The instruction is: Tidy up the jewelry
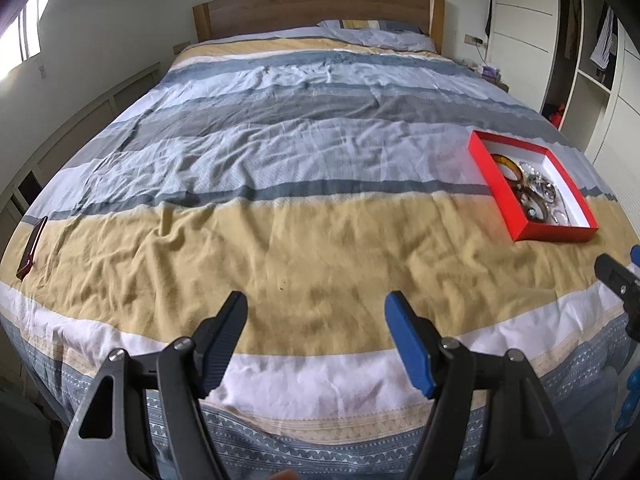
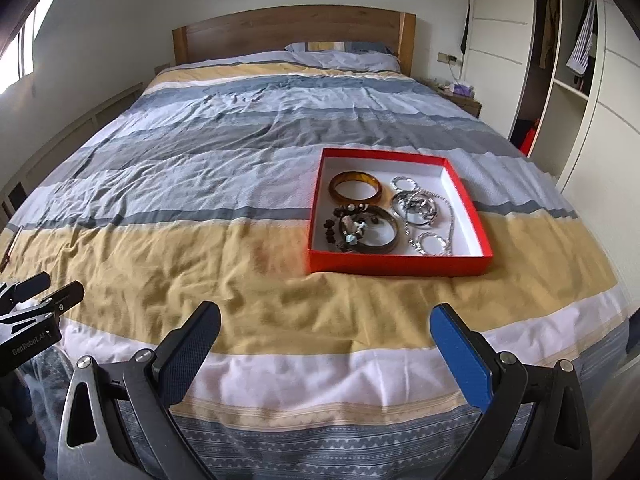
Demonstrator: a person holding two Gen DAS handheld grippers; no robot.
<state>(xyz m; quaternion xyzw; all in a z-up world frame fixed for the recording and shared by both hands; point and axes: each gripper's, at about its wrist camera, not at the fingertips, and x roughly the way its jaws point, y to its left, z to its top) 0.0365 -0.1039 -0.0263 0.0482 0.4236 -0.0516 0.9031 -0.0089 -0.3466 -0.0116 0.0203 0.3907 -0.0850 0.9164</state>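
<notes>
Jewelry [image 2: 376, 216], bangles and chains, fills the red box [image 2: 400, 266] on the bed [image 2: 240, 272]; both tongs [image 1: 316, 320] [image 2: 326, 332] gape empty.

A bed [image 2: 248, 168] with a wooden headboard [image 2: 294, 34] carries a rumpled cover striped in blue, grey, white and tan. A pillow [image 2: 344, 56] lies at its head. A red box [image 2: 400, 266] with a white inside sits on the right half, across the tan stripe's far edge. A dark, flat object [image 1: 32, 247] lies near the left edge.
</notes>
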